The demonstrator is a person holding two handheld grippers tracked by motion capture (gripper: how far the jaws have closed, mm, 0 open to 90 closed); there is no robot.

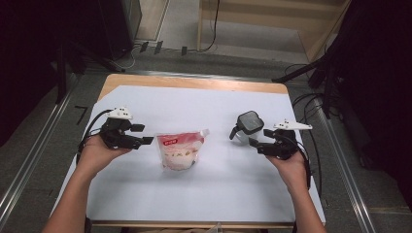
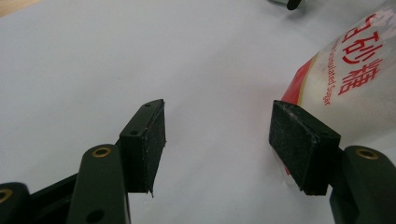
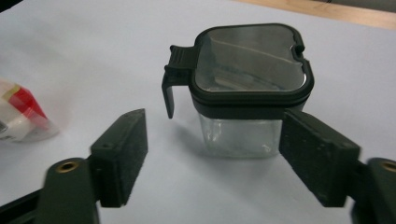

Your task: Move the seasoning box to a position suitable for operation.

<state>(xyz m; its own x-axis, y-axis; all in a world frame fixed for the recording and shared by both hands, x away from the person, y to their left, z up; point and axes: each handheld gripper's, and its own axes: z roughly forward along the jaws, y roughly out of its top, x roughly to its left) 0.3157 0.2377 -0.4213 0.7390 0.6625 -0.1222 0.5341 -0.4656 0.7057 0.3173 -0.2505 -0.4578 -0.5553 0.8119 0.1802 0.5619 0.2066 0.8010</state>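
Both grippers' fingers open: left gripper [image 1: 144, 134] beside sugar pouch [image 1: 179, 148]; right gripper [image 1: 259, 139] beside lidded jar [image 1: 248, 124].

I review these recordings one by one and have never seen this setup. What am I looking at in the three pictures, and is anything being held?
No robot here: a person sits at a table and holds a hand tool with two-jaw tongs in each hand. The high view looks down from above: the left tongs are at the left, the right tongs at the right. The other two pictures come from cameras riding on the tools, looking along their black jaws.

On the white sheet lies a sugar pouch with red print, and a small clear container with a dark hinged lid stands upright.

Nothing is held. The left tongs stand open beside the pouch. The right tongs stand open just in front of the container.
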